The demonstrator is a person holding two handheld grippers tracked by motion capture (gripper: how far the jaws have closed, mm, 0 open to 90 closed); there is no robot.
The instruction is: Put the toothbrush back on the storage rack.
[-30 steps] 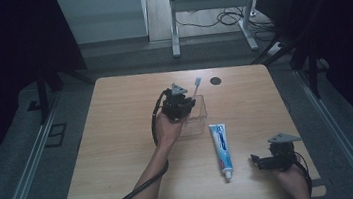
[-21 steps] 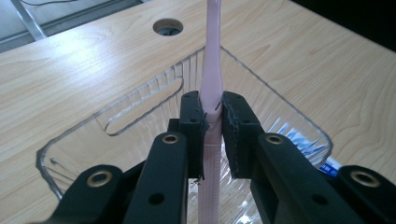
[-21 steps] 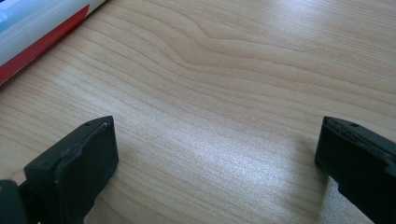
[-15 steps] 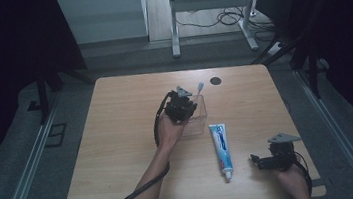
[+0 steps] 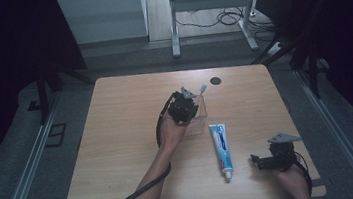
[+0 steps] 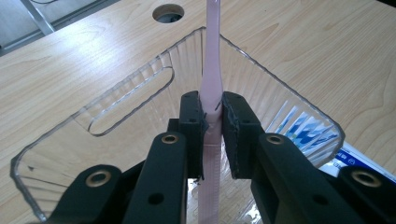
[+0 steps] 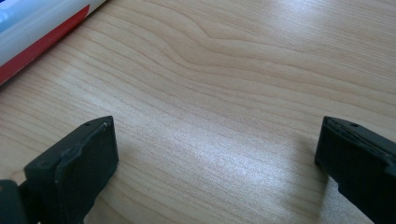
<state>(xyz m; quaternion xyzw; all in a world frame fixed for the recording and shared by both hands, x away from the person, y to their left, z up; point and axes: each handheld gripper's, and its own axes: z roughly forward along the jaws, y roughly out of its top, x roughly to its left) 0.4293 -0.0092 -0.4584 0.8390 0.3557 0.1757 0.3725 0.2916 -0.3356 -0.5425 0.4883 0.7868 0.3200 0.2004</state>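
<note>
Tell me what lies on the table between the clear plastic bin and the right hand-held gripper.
In the high view, the toothpaste tube lies between the clear plastic bin and the right hand-held gripper; otherwise the wooden table is bare there.

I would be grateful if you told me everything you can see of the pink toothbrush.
The pink toothbrush is a slim, pale pink stick of plastic-looking material. The left gripper clamps its handle between both black pads. It points away over the clear ribbed plastic box on the wooden table; its lower end runs down between the jaws. In the high view its greyish head pokes out beyond the gripper.
</note>
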